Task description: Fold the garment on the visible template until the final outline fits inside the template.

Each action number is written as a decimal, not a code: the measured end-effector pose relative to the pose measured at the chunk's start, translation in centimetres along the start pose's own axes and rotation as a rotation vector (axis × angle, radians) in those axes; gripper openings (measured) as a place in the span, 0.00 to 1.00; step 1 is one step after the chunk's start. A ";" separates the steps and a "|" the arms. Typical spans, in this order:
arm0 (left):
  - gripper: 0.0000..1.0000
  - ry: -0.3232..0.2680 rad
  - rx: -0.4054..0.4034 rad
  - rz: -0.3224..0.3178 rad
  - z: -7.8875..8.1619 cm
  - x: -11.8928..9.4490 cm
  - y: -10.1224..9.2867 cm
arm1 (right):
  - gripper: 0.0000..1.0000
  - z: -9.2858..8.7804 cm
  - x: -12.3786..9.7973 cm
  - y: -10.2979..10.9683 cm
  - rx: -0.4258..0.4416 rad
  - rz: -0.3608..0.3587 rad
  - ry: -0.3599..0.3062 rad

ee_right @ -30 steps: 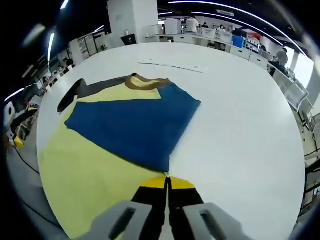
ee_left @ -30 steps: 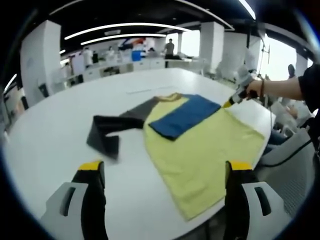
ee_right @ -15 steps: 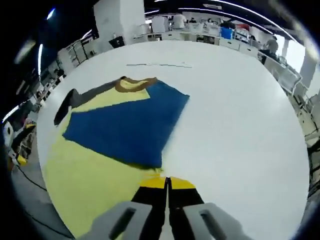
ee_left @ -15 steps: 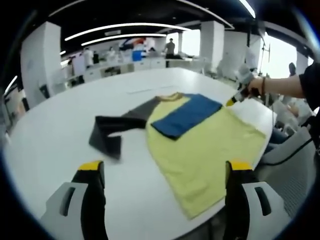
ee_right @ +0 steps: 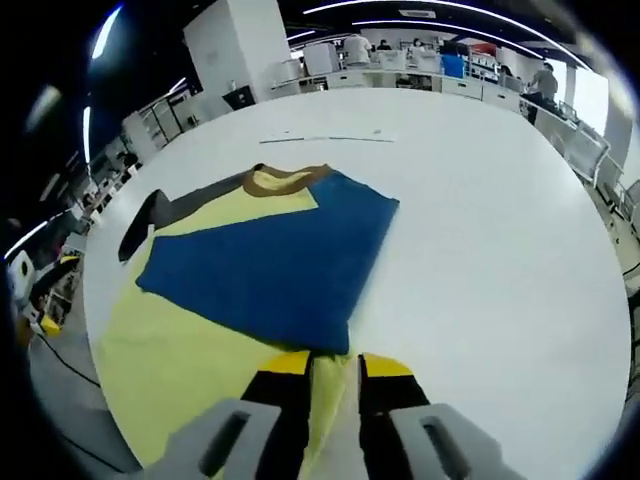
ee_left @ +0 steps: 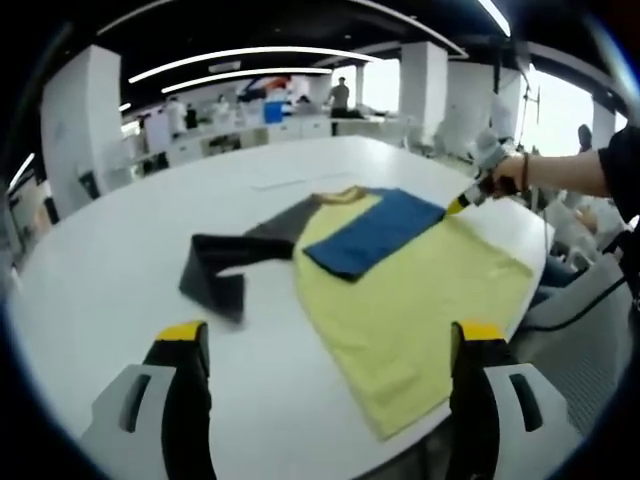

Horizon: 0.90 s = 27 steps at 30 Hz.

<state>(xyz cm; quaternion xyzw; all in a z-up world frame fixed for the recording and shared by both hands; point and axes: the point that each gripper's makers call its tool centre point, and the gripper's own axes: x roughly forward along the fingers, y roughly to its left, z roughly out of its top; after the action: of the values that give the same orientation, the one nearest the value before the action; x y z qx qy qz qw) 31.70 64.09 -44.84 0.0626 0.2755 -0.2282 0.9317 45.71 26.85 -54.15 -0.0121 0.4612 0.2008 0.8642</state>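
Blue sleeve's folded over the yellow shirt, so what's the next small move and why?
Probably bring the open left gripper toward the dark grey sleeve, which lies spread on the white table, unlike the folded blue sleeve on the yellow shirt body. The right gripper has its jaws parted at the blue edge.

The room is bright. Long ceiling lights [ee_left: 240, 52] shine down, and strong daylight glows from the window [ee_left: 555, 115] to the right of them, washing that spot white. The white table [ee_right: 500, 200] under the lights is bright and shows few shadows. Everything bends near the edges. Far desks look soft and blurry.
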 end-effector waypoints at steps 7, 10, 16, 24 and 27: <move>0.97 0.000 0.001 0.014 0.0 -0.2 0.6 | 0.01 0.1 0.1 0.3 -0.017 -0.002 -0.009; 0.96 0.003 -0.006 0.024 0.0 -0.2 1.0 | 0.00 0.1 0.1 0.2 -0.012 -0.003 -0.014; 0.94 0.002 -0.027 0.046 0.1 0.1 1.8 | 0.00 0.2 -0.2 -0.8 -0.023 -0.018 -0.002; 0.91 0.012 -0.019 0.053 0.2 0.5 2.6 | 0.00 -0.1 -0.5 -2.0 -0.022 -0.025 0.010; 0.90 0.012 -0.024 0.051 0.3 0.7 2.7 | 0.00 -0.2 -0.7 -2.8 -0.024 -0.029 0.013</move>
<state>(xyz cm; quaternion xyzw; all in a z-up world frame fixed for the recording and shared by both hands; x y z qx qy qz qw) 33.58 66.12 -45.02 0.0598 0.2820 -0.2006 0.9363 46.17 24.01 -54.15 -0.0304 0.4644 0.1934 0.8637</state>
